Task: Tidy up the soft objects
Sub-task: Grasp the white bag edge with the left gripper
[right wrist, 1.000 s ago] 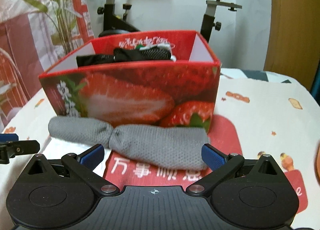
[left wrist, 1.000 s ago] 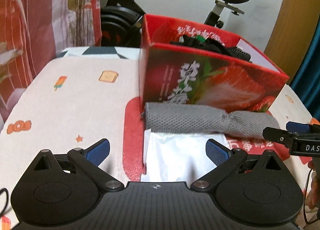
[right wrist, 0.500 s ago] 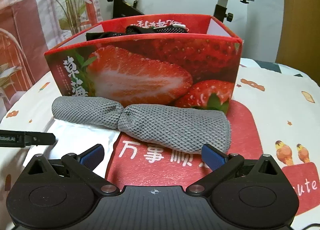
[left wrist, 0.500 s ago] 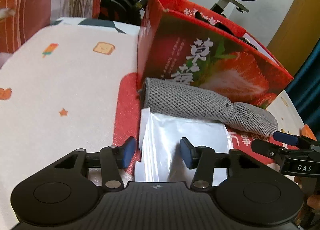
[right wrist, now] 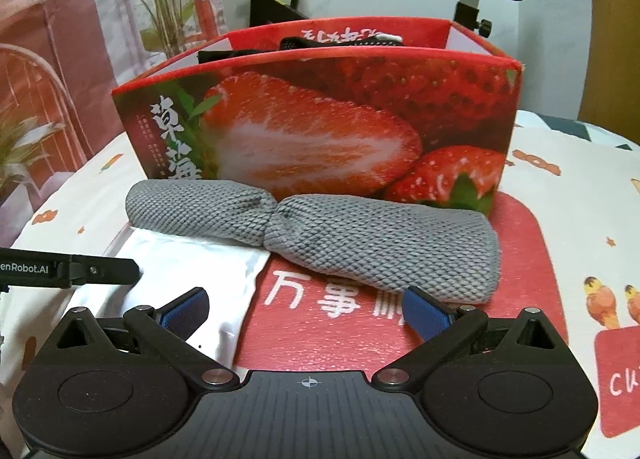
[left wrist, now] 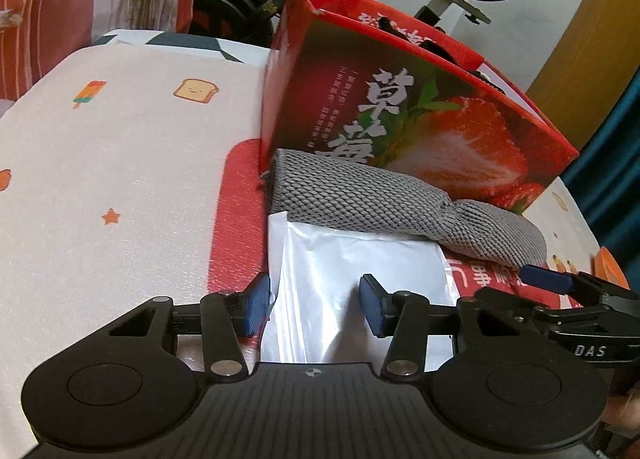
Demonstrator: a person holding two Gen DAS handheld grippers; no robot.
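Fingers of the left gripper (left wrist: 315,309) stand partly apart astride the near edge of the white plastic pouch (left wrist: 360,279), lower centre of the left view; whether the pads touch it I cannot tell. Right gripper (right wrist: 306,309) fingers spread wide, holding nothing, low before the grey knit roll (right wrist: 320,235). That roll lies mid-frame against the front wall of the strawberry box (right wrist: 320,127), overlapping the pouch's far edge. Dark fabric items (right wrist: 296,44) show above the box rim. Open tablecloth (left wrist: 120,163) fills the left side.
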